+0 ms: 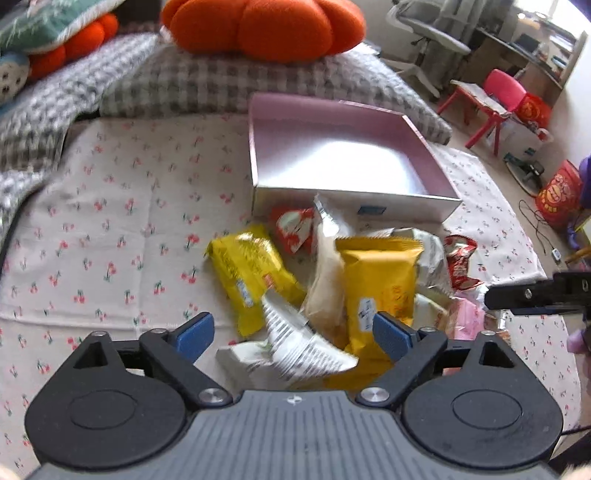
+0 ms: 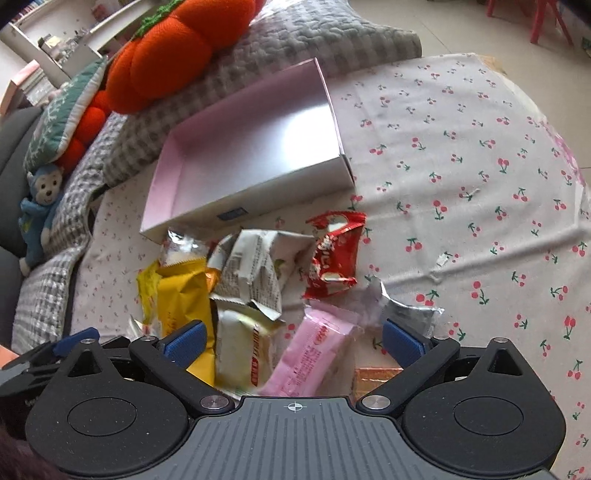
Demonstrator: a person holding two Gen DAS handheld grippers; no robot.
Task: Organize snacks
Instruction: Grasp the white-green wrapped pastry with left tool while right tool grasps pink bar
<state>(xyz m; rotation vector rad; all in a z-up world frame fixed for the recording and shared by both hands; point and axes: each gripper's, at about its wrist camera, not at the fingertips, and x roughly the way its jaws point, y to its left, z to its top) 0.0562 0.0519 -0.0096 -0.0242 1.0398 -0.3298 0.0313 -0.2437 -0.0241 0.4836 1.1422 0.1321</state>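
Note:
A heap of snack packets lies on the cherry-print cloth in front of an empty pink-lined box (image 1: 351, 206) (image 2: 255, 201). The heap holds a yellow packet (image 1: 251, 273), an orange-yellow packet (image 1: 380, 280), a red packet (image 2: 334, 254) and a pink packet (image 2: 314, 354). My left gripper (image 1: 293, 336) is open above the heap's near edge. A white and silver packet (image 1: 295, 347) lies between its blue pads, apart from both. My right gripper (image 2: 293, 343) is open over the pink packet and a white packet (image 2: 243, 350), gripping neither. The right gripper's black finger (image 1: 517, 297) enters the left wrist view from the right.
An orange pumpkin cushion (image 1: 258, 26) rests on a grey checked blanket (image 1: 207, 85) behind the box. A blue monkey toy (image 2: 40, 210) sits at the far left. A red child's table (image 1: 480, 107), a pink chair and red bags stand on the floor to the right.

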